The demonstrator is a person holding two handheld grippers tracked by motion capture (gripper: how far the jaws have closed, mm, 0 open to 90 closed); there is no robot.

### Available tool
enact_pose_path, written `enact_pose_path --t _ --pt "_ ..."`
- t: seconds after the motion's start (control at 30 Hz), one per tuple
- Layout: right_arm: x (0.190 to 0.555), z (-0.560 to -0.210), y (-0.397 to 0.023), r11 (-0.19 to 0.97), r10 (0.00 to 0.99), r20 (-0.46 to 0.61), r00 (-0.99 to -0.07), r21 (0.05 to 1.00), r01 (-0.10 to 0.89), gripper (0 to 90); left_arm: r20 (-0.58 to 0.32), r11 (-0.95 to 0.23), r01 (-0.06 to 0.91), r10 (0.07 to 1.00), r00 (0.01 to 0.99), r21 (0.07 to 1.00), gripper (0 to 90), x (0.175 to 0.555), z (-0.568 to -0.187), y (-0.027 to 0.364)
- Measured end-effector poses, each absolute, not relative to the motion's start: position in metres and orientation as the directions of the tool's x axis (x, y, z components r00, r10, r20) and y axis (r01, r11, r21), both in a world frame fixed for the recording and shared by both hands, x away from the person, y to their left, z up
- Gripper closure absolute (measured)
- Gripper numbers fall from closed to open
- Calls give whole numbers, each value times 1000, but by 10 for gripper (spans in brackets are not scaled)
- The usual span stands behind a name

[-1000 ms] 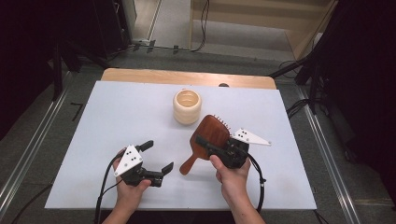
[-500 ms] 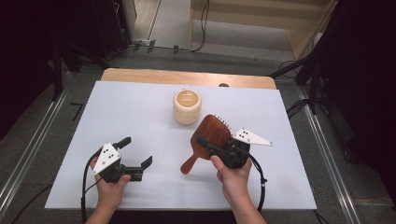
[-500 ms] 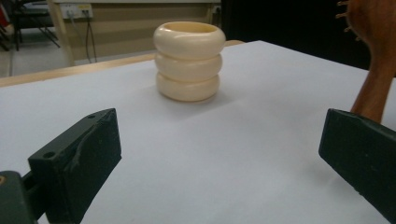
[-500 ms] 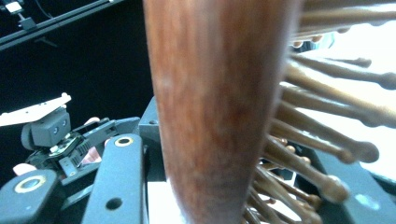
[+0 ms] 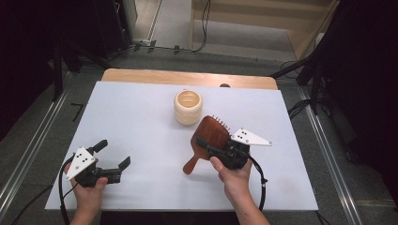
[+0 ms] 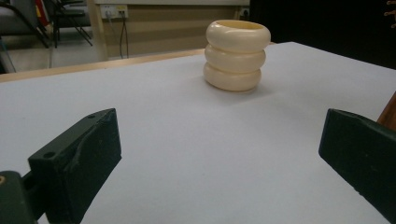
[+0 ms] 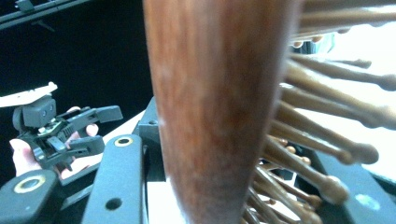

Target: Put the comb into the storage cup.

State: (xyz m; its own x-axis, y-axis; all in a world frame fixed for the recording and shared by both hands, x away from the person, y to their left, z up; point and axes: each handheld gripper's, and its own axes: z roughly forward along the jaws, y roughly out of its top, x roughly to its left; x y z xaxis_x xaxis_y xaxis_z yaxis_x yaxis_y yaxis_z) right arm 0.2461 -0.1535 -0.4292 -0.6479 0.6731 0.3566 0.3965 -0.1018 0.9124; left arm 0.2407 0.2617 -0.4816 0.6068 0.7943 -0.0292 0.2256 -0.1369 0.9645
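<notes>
My left gripper (image 5: 111, 161) has slid away from the cream cup (image 5: 188, 107), out toward the near left corner, jaws wide open and holding nothing. My right gripper (image 5: 212, 146) stays clamped on the wooden hairbrush (image 5: 210, 135), just near-right of the cup. I think the brush goes into the cup next.

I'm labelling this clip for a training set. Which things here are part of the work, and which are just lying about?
In play:
- wooden hairbrush, clamped in the right gripper
- cream ribbed cup, standing empty just beyond the brush
- left gripper, jaws open over the bare white table

Lying about:
- cables on the floor beyond the table
</notes>
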Motion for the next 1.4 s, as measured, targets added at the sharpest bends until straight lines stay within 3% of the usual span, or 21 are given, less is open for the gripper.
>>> enact_pose_path --t 0.33,1.0,1.4 --pt "256 -421 -157 -110 692 366 -622 905 410 507 -38 -124 230 803 594 965 0 239 -484 273" --pt "271 -400 -167 -56 725 269 -634 940 336 507 -65 -96 247 817 573 964 0 237 -489 281" --pt "288 -400 -165 -52 734 277 -620 933 356 507 -64 -97 246 816 575 964 0 238 -490 280"
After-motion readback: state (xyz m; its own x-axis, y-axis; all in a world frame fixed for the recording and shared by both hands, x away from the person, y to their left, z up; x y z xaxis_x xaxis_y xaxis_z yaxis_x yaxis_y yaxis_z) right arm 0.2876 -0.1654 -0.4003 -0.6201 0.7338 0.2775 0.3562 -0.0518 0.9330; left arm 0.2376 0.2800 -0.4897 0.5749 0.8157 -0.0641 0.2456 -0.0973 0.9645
